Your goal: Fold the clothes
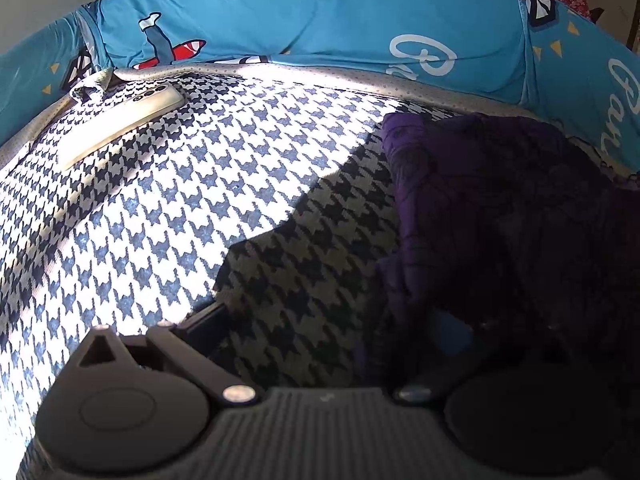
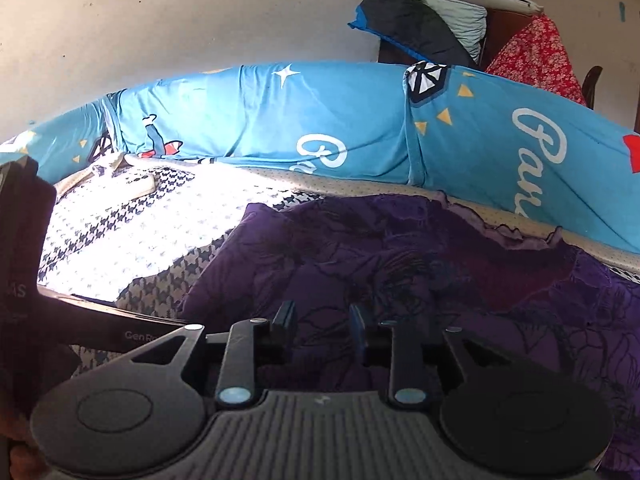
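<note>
hard sunlight blows out the houndstooth cover (image 1: 168,184), purple garment (image 2: 400,264) in deep shadow, fisheye-curved edges

The right gripper (image 2: 323,320) is seen with fingers (image 2: 286,316) parted above a crumpled purple garment (image 2: 400,256), which is spread on a houndstooth bed cover (image 2: 120,232) beside blue printed pillows (image 2: 320,120).

A bedroom in a home. A bed (image 1: 168,208) with a houndstooth cover fills the view; blue printed pillows (image 2: 260,120) line its far edge. Beyond the pillows stands a plain wall (image 2: 180,20), with folded bedding (image 2: 432,24) and a red floral cloth (image 2: 536,56) stacked beside it.
</note>
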### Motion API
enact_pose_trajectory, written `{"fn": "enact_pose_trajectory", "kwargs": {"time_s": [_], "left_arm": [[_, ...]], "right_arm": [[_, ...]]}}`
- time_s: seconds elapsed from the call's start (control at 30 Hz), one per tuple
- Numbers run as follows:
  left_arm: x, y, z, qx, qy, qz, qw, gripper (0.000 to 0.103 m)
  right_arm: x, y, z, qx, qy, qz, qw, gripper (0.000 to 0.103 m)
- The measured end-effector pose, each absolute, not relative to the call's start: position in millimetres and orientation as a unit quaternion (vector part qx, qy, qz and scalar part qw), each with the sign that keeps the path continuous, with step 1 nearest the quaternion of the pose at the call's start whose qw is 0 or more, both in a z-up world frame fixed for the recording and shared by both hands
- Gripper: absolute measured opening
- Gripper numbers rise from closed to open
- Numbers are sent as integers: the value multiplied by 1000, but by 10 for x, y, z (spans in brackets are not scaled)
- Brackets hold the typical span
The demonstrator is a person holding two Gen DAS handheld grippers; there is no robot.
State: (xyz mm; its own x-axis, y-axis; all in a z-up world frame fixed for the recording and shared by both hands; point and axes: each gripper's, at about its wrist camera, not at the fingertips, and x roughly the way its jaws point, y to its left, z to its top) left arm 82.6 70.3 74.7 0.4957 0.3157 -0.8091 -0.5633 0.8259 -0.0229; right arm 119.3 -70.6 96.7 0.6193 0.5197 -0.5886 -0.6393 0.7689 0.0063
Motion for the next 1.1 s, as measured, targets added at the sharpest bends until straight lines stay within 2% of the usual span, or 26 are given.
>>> {"fn": "enact_pose_trajectory", "kwargs": {"time_s": [0.07, 0.2, 0.67, 0.8, 1.0, 1.07, 1.1], "left_arm": [[827, 712, 747, -146, 433, 256, 852, 103], [826, 732, 745, -150, 437, 252, 850, 103], [827, 788, 752, -162, 439, 247, 848, 103], [822, 817, 750, -173, 437, 246, 847, 103], [821, 820, 742, -176, 438, 245, 847, 103], [821, 819, 742, -175, 439, 245, 847, 103], [820, 821, 743, -175, 439, 244, 847, 103]], "right_arm": [[1185, -647, 929, -109, 296, 332, 889, 30], [1161, -534, 861, -124, 304, 344, 880, 44], [1177, -440, 799, -149, 305, 341, 877, 44], [1138, -392, 757, -169, 301, 341, 874, 48], [1085, -298, 650, -215, 284, 322, 877, 44], [1096, -304, 660, -209, 283, 319, 880, 37], [1103, -316, 676, -203, 283, 320, 881, 28]]}}
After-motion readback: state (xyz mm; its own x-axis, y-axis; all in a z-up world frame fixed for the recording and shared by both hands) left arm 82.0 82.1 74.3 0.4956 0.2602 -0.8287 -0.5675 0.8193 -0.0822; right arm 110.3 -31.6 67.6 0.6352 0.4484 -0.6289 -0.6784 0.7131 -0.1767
